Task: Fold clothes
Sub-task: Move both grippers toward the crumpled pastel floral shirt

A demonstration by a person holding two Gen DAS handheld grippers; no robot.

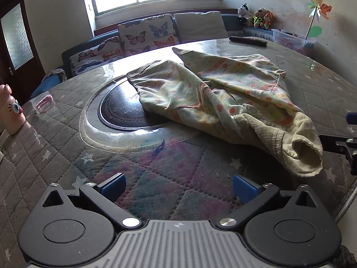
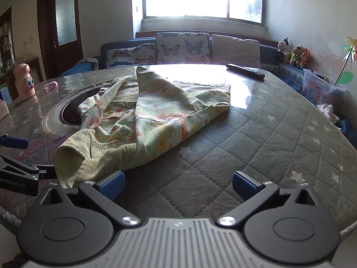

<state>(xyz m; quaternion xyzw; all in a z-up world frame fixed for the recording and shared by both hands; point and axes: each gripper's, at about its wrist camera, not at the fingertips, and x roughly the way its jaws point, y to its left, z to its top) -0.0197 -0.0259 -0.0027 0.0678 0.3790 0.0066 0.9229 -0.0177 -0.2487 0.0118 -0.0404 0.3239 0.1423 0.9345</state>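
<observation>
A crumpled child's garment (image 1: pixel 218 91) with a pale green and orange print lies in a heap on the round quilted table (image 1: pixel 67 138). Its ribbed cuff (image 1: pixel 296 154) points toward the near edge. It also shows in the right wrist view (image 2: pixel 156 111), with the cuff (image 2: pixel 73 156) at near left. My left gripper (image 1: pixel 178 188) is open and empty, just short of the garment, with the cuff to its right. My right gripper (image 2: pixel 178 186) is open and empty, with its left fingertip (image 2: pixel 112 184) close to the cuff.
A dark round hotplate (image 1: pixel 120 111) is set in the table's middle, partly under the garment. A black remote (image 2: pixel 245 71) lies at the far side. A pink bottle (image 2: pixel 23 81) stands at the left edge. A clear toy box (image 2: pixel 319 88) and a sofa (image 2: pixel 178 49) are beyond.
</observation>
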